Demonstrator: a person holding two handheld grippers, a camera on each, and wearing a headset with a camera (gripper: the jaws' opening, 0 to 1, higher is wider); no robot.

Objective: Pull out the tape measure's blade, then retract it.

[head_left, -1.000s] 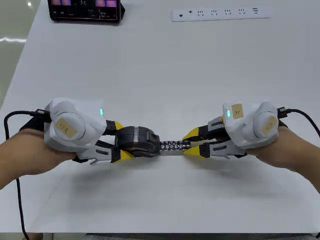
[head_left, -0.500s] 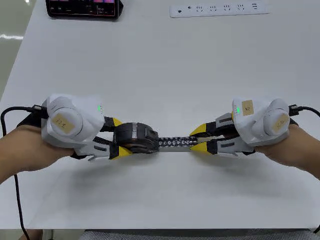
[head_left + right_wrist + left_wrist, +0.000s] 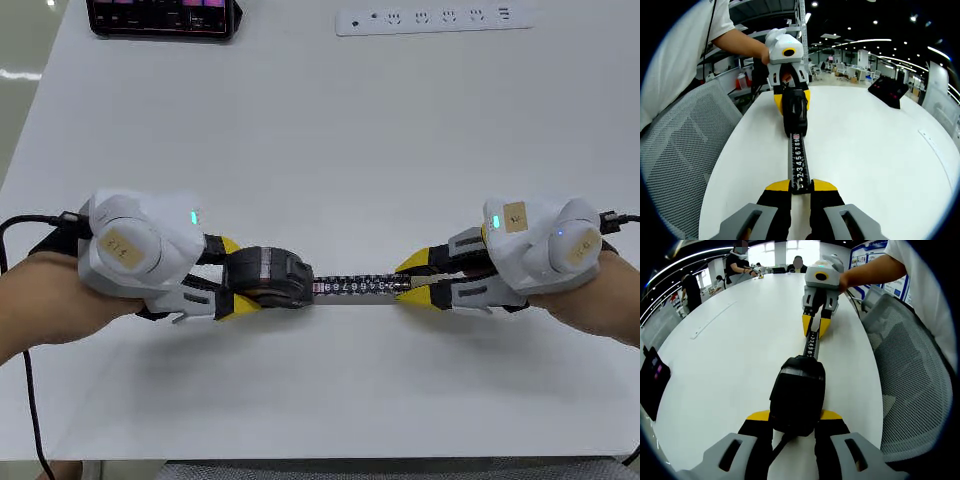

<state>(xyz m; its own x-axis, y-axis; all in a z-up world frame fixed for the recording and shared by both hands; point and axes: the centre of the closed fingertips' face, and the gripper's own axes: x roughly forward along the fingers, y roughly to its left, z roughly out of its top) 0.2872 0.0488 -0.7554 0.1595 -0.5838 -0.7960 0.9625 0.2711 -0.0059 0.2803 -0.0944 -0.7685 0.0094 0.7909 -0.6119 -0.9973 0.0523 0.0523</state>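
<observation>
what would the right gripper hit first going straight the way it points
Likely the tape measure case, straight down the blade the right gripper holds; the left gripper grips it.

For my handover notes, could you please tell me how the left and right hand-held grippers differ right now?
The left hand-held gripper clamps the black case; the right hand-held gripper pinches the blade at its tip. The left one's jaws stand wide apart around the bulky case, while the right one's nearly meet on the thin blade. Both are white with yellow tips and face each other along the blade, low over the table.
</observation>
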